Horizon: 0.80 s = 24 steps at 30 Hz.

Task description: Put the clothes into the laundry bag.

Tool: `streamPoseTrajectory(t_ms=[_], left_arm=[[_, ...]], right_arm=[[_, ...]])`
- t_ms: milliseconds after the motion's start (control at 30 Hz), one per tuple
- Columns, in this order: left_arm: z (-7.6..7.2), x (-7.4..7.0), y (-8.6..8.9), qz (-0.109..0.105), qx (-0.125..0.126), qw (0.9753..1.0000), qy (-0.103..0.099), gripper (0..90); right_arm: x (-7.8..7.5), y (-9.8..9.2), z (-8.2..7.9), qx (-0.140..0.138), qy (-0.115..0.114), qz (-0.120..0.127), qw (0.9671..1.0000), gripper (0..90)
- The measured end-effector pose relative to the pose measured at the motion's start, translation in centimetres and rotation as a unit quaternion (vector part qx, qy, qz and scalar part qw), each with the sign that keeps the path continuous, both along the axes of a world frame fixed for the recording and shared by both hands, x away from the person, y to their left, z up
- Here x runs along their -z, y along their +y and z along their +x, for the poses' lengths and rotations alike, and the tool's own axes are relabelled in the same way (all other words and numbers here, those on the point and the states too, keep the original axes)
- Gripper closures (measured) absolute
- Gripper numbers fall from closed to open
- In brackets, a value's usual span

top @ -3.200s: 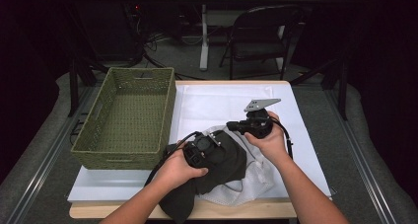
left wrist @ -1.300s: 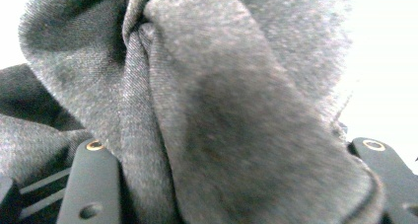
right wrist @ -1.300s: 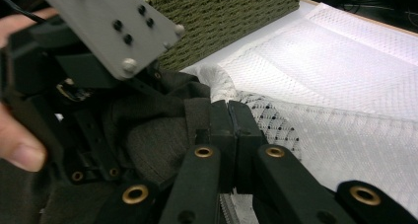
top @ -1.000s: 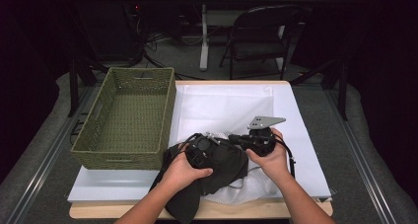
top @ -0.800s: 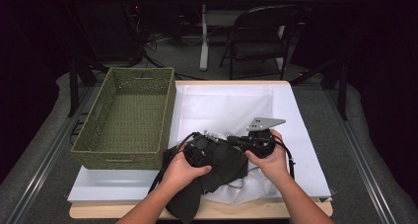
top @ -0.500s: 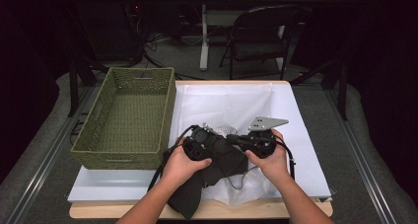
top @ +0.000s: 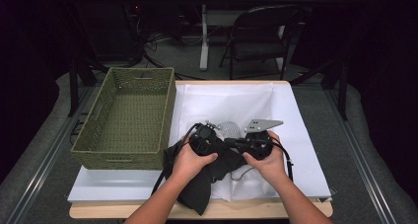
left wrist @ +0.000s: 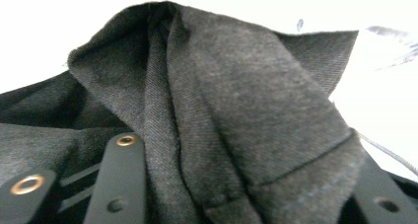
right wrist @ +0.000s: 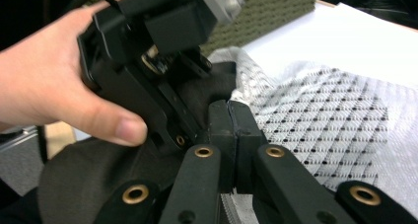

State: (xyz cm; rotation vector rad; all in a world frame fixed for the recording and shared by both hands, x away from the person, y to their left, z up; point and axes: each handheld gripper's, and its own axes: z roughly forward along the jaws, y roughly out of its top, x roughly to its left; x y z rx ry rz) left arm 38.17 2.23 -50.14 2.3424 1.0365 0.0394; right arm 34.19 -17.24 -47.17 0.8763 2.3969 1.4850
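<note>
Fabric job: dark grey garment [top: 207, 179] lies bunched at the near edge of the desk [top: 300, 135], partly over a white mesh cloth [top: 229, 130], just right of the green wicker basket [top: 128, 118]. Left gripper [left wrist: 236, 194] has a thick fold of the grey cloth between its jaws, clamped on it. Right gripper [right wrist: 229, 135] has its jaws pressed together at the seam where grey meets mesh; can't tell which layer it pinches. My read: light, limp, not fragile, will sag and drag. Grab hems or folded edges, two spread points, not single loose layers.
</note>
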Motion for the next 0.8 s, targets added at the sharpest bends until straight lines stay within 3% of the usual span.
streamPoseTrajectory(t_ms=[333, 567, 733, 800], left_arm=[[-1.1, -1.0, 0.0, 0.008, -0.004, 0.9999, -0.01, 41.8], [-1.6, -0.6, 0.1, 0.012, -0.008, 0.9994, -0.032, 38.6], [-1.4, -0.3, 0.4, -0.005, -0.016, 0.9998, -0.015, 38.9], [-1.4, -0.3, 0.4, 0.0, -0.016, 0.9998, -0.009, 38.3]], right_arm=[[0.7, -0.2, 0.4, 0.016, -0.007, -0.023, 0.9996, 90.0], [0.9, -0.3, 0.6, 0.019, -0.005, -0.024, 0.9995, 90.0], [1.0, -0.2, 0.6, 0.017, -0.007, -0.024, 0.9995, 90.0], [1.0, -0.1, 0.5, 0.018, -0.005, -0.024, 0.9995, 90.0]])
